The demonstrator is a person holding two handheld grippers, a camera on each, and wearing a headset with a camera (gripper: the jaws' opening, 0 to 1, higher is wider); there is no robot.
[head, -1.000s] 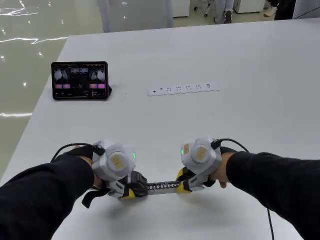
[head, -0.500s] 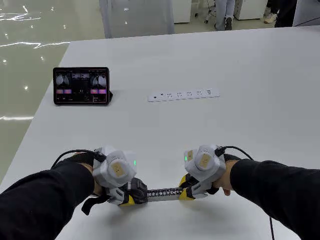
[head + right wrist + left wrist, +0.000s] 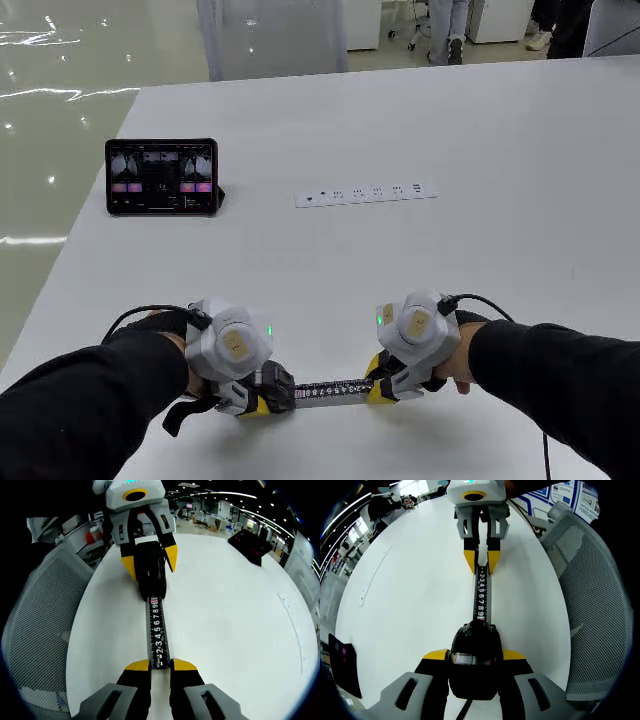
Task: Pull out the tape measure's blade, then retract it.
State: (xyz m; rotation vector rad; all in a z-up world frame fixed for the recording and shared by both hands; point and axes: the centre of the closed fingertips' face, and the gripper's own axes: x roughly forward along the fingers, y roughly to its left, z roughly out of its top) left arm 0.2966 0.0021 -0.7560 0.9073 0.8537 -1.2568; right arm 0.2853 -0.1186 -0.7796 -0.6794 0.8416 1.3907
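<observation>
A black tape measure case (image 3: pixel 476 652) sits between the yellow-tipped jaws of my left gripper (image 3: pixel 476 655), which is shut on it. Its blade (image 3: pixel 480 592) runs out a short way across the white table, numbered up to about nine. My right gripper (image 3: pixel 161 664) is shut on the blade's end (image 3: pixel 158 657). In the head view the case (image 3: pixel 272 388) is at the lower left with the left gripper (image 3: pixel 262 397), the blade (image 3: pixel 330 389) spans the gap, and the right gripper (image 3: pixel 378 390) holds its far end. From the right gripper view the case (image 3: pixel 150 570) faces me.
A tablet (image 3: pixel 161 176) stands at the table's left side and a white power strip (image 3: pixel 366 192) lies mid-table. The white table (image 3: pixel 500 180) stretches far behind. A grey mesh chair (image 3: pixel 590 590) is close to the table's near edge.
The right gripper has moved slightly right, drawing the blade a little further out of the case. The head camera has tilted a bit, shifting the whole view.
</observation>
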